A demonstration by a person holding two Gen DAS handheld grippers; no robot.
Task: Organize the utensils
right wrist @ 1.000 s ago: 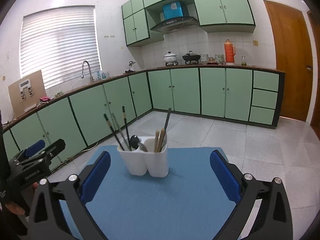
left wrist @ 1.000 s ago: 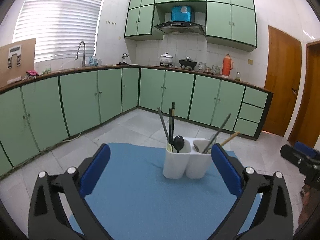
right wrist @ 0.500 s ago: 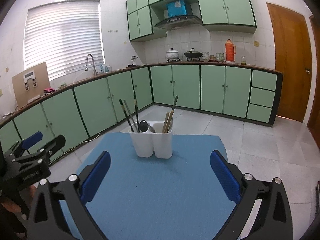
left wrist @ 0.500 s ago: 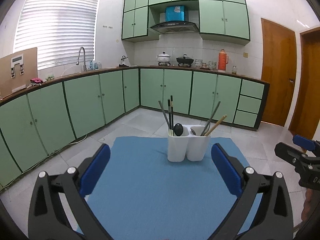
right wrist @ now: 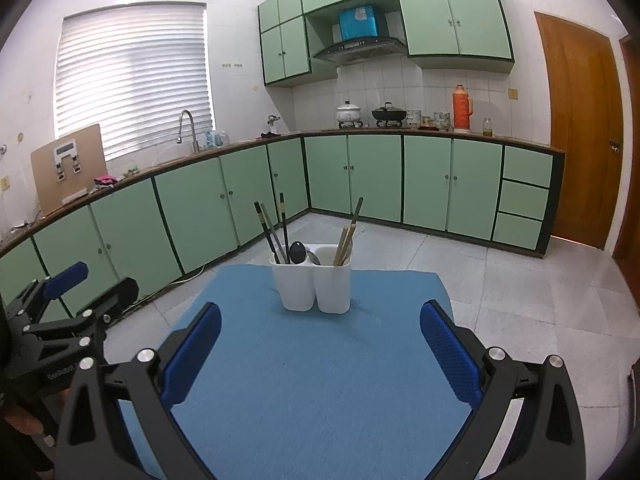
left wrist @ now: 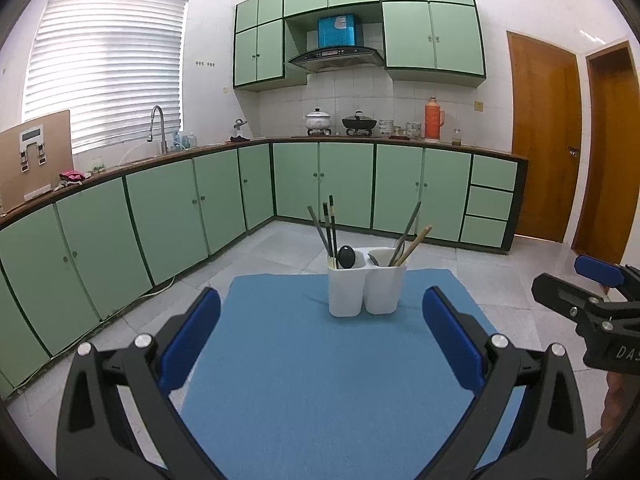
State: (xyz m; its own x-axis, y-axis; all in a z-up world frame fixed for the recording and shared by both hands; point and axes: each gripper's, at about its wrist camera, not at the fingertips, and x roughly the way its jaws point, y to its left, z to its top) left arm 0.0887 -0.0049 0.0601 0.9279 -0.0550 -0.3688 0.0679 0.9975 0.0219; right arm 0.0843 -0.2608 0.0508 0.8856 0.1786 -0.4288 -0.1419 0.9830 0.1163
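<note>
change since earlier: both grippers have been drawn back from the holder, which now sits smaller and farther off in each view.
left wrist view, tool: the left gripper [left wrist: 320, 336] is held wide apart, with nothing between its blue pads [left wrist: 192, 338].
left wrist view, task thing: a white two-compartment utensil holder [left wrist: 366, 286] stands upright toward the far edge of the blue mat [left wrist: 320, 380]; dark chopsticks [left wrist: 329, 224] and a black spoon [left wrist: 346, 257] are seen in the left compartment, a metal spoon and wooden chopsticks [left wrist: 412, 245] in the right.
left wrist view, other hand: the right gripper [left wrist: 592, 312] is seen at the right edge, well apart from the holder.
right wrist view, tool: its own jaws are spread wide and empty.
right wrist view, task thing: the same holder is seen ahead, no loose utensil on the mat.
progress: sorting is judged finished or nearly so; nothing left to place is visible.
</note>
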